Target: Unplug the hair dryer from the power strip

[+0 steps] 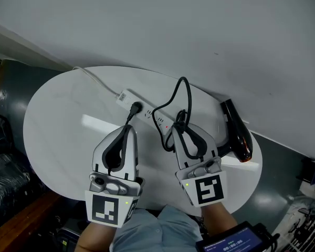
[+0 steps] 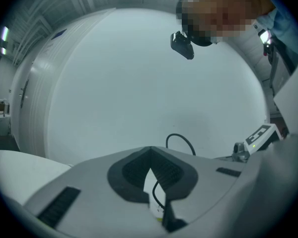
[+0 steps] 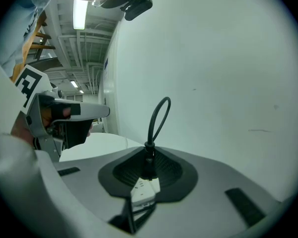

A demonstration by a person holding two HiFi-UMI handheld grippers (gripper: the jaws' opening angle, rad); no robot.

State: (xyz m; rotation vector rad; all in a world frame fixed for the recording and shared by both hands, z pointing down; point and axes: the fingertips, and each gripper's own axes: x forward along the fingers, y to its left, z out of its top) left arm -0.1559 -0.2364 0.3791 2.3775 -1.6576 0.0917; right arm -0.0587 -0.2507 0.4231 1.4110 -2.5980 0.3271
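Black ribbed pads (image 3: 171, 173) of the right hand-held gripper (image 1: 180, 126) were closed on a black plug (image 3: 148, 157), whose cord (image 3: 156, 115) rose out of the grip in a tall loop. The white power strip (image 1: 127, 97) lay on the pale tabletop (image 1: 63, 119). In the head view its long axis ran on a slant, from the far left down toward the hair dryer (image 1: 237, 133), which lay well apart beyond its right end. Seen along the right jaws, the strip's end sat directly beneath the held plug, so this gripper was over that end. Whether the prongs had fully cleared the socket could not be told, though the plug looked lifted off it. I took it for the dryer's plug, though the cord could not be traced all the way. A second plug (image 1: 136, 108) sat in the strip toward its far end. The left hand-held gripper (image 1: 130, 129) hovered just on the near side of it, jaw tips together and gripping nothing visible. Any further move would be a pull straight up and away from the strip's face, by the right hand.
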